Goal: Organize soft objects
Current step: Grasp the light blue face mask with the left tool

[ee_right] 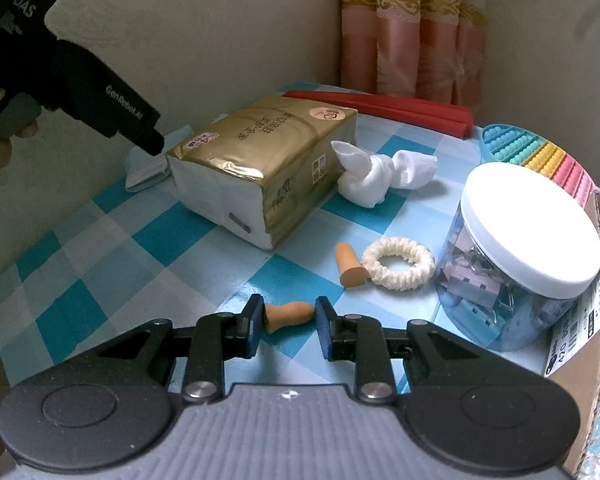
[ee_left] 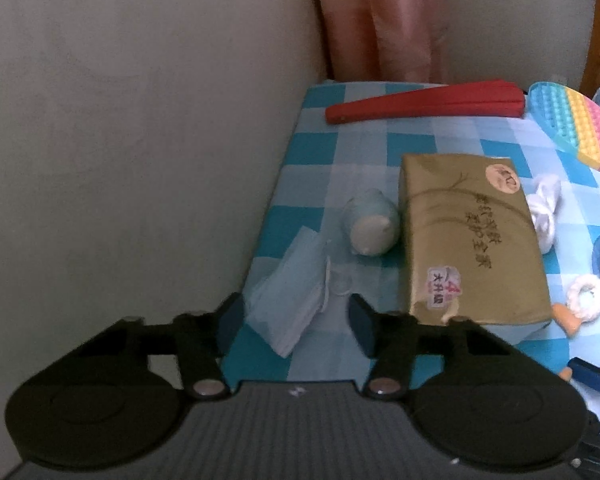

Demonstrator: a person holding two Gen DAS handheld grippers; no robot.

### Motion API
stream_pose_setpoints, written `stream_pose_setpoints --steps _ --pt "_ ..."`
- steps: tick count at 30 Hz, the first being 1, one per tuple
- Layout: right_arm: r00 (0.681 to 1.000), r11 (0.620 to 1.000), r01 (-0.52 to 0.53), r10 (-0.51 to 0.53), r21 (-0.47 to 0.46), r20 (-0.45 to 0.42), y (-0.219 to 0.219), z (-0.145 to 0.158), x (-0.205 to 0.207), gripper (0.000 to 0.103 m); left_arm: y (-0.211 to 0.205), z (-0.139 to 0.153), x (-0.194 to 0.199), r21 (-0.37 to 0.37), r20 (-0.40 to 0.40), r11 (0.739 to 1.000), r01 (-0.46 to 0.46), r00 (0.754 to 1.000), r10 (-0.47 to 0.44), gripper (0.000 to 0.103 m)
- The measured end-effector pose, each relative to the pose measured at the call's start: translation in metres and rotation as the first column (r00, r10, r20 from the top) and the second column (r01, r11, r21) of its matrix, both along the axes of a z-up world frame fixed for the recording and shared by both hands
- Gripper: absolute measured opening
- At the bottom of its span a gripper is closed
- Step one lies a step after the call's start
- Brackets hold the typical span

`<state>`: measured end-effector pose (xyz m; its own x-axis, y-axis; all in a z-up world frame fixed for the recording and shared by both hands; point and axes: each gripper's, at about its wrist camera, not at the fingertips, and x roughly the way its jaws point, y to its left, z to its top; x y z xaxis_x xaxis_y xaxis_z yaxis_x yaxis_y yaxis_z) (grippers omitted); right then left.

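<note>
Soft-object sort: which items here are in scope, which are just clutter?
In scope: folded blue face mask, orange foam earplugs, cream scrunchie, knotted white cloth, gold tissue pack.
Clutter: red folded fan, clear clip jar, rainbow pop-it.

Home: pink curtain [ee_right: 412,32], checked tablecloth [ee_right: 100,248].

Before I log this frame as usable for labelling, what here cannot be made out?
- Face mask: in the right wrist view, the tissue pack and left gripper hide most of it.
- Cardboard box: cut by the right edge; contents unseen.
- Jar: contents blurred behind plastic, apart from some binder clips.
- Right gripper: whether both jaws press the orange earplug is unclear.
</note>
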<state>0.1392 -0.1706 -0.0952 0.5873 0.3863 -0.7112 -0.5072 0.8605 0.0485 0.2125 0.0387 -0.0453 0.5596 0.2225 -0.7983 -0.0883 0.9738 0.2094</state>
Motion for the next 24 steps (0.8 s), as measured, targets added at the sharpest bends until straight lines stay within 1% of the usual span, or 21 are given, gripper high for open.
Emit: stream_pose_setpoints --steps 2,5,8,12,15,17,21,24 --pt "1.000 1.000 0.001 -0.001 0.001 0.000 0.000 0.000 0.000 0.032 0.000 -0.003 -0.001 0.013 -0.007 1.000 0.016 1.000 -0.016 0.052" --pt "1.000 1.000 0.000 0.000 -0.001 0.000 0.000 0.000 0.000 0.032 0.001 -0.009 -0.004 0.006 -0.020 1.000 0.023 1.000 -0.023 0.052" --pt "1.000 1.000 -0.001 0.001 -0.004 0.001 0.001 0.000 0.001 0.032 0.003 -0.018 -0.003 0.020 -0.033 1.000 0.012 0.999 -0.012 0.052" --pt "1.000 1.000 -0.001 0.001 -0.008 0.001 0.003 0.000 0.001 0.032 0.004 -0.027 0.000 0.033 -0.018 0.999 -0.002 1.000 0.003 0.052" --pt "1.000 1.000 0.000 0.000 -0.009 0.000 0.003 0.000 0.001 0.032 0.004 -0.031 0.003 0.057 -0.002 0.998 -0.011 1.000 0.011 0.052" --pt "1.000 1.000 0.000 0.000 -0.009 0.000 0.003 0.000 0.001 0.032 0.004 -0.033 0.004 0.059 0.007 0.998 -0.006 1.000 0.005 0.052" --pt "1.000 1.000 0.002 -0.002 -0.010 -0.002 0.004 -0.001 0.001 0.032 0.003 -0.040 0.009 0.086 0.008 0.996 -0.008 1.000 0.007 0.052" --pt "1.000 1.000 0.002 -0.002 -0.012 -0.001 0.004 -0.001 0.001 0.032 0.005 -0.042 0.012 0.078 0.006 0.997 -0.018 1.000 0.017 0.052"
